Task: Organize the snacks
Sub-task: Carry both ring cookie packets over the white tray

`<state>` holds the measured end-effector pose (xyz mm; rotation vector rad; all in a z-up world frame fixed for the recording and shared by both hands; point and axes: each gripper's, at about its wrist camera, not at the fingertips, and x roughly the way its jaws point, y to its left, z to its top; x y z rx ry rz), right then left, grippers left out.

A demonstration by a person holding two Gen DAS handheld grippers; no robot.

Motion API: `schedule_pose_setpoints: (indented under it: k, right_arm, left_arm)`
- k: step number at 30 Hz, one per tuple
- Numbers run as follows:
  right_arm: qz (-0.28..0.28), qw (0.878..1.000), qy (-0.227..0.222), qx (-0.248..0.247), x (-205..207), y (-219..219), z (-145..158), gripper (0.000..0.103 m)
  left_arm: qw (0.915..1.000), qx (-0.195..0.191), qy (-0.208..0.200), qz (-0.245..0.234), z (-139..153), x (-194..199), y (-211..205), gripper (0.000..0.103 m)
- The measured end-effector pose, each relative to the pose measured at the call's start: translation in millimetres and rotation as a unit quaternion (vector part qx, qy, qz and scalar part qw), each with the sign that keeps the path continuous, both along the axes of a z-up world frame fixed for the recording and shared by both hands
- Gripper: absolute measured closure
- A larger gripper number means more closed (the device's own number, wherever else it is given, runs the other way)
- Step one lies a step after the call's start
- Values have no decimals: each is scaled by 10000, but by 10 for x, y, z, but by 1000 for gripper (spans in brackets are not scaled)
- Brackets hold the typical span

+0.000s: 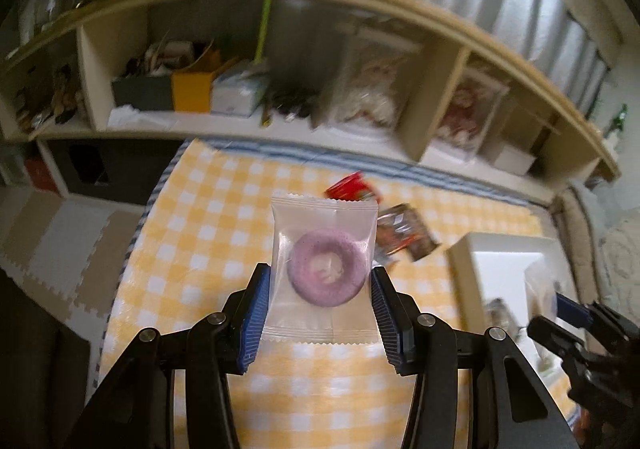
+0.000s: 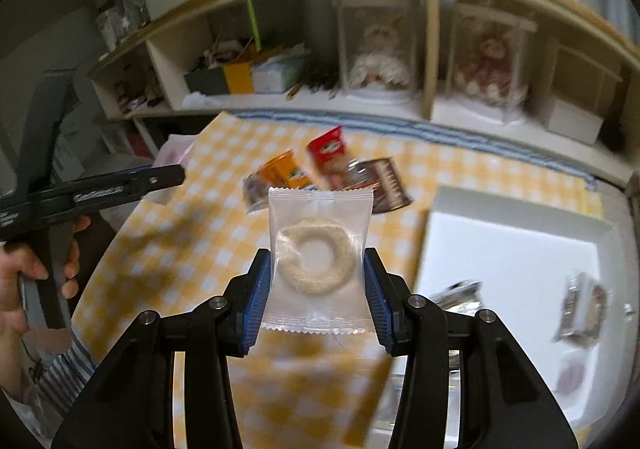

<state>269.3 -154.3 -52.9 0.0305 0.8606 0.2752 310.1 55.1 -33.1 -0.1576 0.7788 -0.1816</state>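
My left gripper (image 1: 320, 277) is shut on a clear packet with a purple ring-shaped snack (image 1: 328, 273), held upright above the yellow checked cloth (image 1: 192, 249). My right gripper (image 2: 318, 277) is shut on a similar packet holding a pale cream ring snack (image 2: 316, 261). A red packet (image 2: 326, 149), an orange packet (image 2: 280, 169) and a dark brown packet (image 2: 380, 181) lie on the cloth beyond. A white box (image 2: 512, 249) at the right holds a few wrapped snacks (image 2: 582, 307). The right gripper's blue pad (image 1: 570, 307) shows at the right edge of the left wrist view.
A cream shelf unit (image 2: 430, 49) runs along the far side, with boxed dolls, small boxes and clutter in its cubbies. A person's hand (image 2: 24, 273) grips the left tool's handle. Foam floor mats (image 1: 52, 241) lie left of the table.
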Motion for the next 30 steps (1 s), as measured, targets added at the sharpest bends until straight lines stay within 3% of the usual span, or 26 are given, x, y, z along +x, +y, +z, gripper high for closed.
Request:
schedule_pose_setpoints:
  k: [7,12,22,30]
  right_arm:
    - [-449,9988,-172,1,-102,-528,213,57]
    - [-792,9966,-199,80,-180,-909,264,57]
    - [-1404,9898,123,197,-241,-1690,-24,57]
    - [-1459,9877,476,309,-185,-1900,-382,57]
  left_arm:
    - [9983,-299,-272,-415,271,-270,-358,55]
    - [9965,-405,-267,-686,275,-309,-670,55]
    - [9900,-652,128,-1245,-37,-27,-1552,55]
    - [9884,-675,496,-1266,-400,475,-2047,55]
